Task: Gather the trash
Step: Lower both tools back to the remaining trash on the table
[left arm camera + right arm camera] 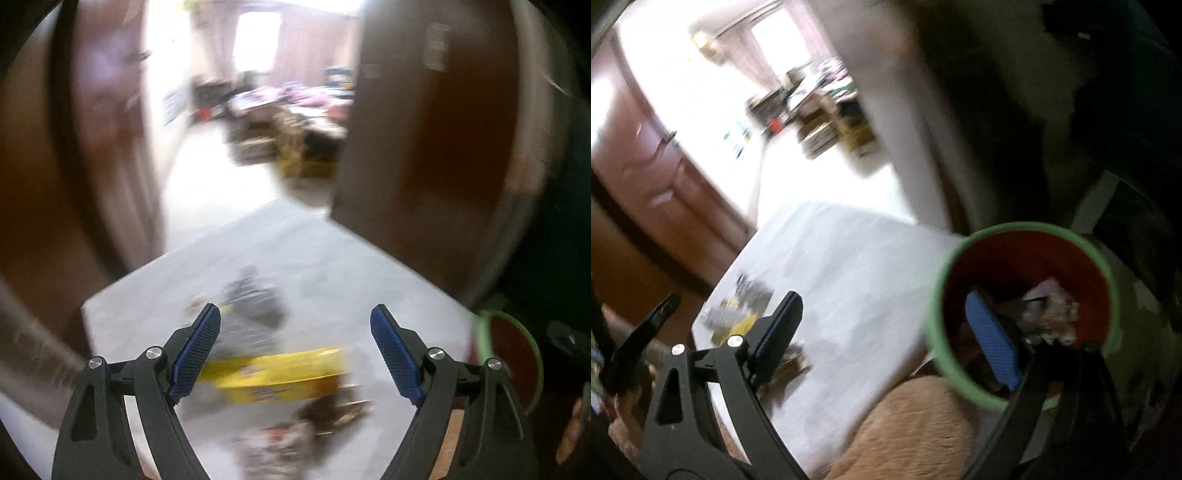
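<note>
Trash lies scattered on the white worktop (325, 258), which fills the lower centre of the left wrist view and the centre of the right wrist view; both views are motion-blurred. Behind it, brown doors flank an opening onto a bright, cluttered room at upper centre. A green-rimmed bin (1027, 230) with a red interior occupies the lower right of the right wrist view and already holds crumpled waste. The right tool (890, 332) is spread apart and empty, one finger over the bin mouth. The left tool (295, 350) is also spread apart and empty, aimed at the litter. A yellow carton (280, 373) lies directly between its fingers, long axis running left to right across the frame. The left tool is judged nearer. A dark wrapper (255, 299) lies just beyond the carton.
</note>
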Demonstrator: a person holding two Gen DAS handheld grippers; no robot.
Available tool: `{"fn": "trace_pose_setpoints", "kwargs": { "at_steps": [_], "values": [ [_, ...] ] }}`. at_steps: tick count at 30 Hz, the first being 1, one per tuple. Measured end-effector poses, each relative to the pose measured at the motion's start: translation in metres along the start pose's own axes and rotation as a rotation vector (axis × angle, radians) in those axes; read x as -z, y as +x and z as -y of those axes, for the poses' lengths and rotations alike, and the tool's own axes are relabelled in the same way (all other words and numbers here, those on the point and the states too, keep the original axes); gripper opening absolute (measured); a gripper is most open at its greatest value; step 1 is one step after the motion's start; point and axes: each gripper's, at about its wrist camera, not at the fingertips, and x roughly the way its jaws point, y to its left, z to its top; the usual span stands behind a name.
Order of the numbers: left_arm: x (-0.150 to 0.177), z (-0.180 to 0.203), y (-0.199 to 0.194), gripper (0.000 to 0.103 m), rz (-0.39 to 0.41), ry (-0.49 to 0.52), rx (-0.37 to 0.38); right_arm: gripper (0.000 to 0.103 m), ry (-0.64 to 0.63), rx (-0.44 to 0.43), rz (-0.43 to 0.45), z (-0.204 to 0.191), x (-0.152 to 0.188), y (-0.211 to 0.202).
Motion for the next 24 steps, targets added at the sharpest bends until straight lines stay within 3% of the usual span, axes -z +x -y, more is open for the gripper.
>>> {"fn": "trace_pose_setpoints", "kwargs": {
  "at_steps": [5,12,19,24],
  "values": [
    [0.015,-0.077,0.001,0.079,-0.035,-0.187,-0.081,0.092,-0.215,-0.081,-0.099,-0.076,0.003,0.037],
    [0.035,-0.128,-0.010,0.079,-0.027,-0.271,-0.124,0.095,-0.581,-0.214,-0.239,-0.205,0.005,0.107],
    [0.031,-0.147,-0.018,0.079,0.011,-0.275,-0.171,0.095,-0.824,-0.207,-0.407,-0.297,0.028,0.181],
    [0.033,-0.155,-0.015,0.079,0.010,-0.299,-0.174,0.095,-1.016,-0.152,-0.459,-0.339,0.048,0.207]
  ]
}}
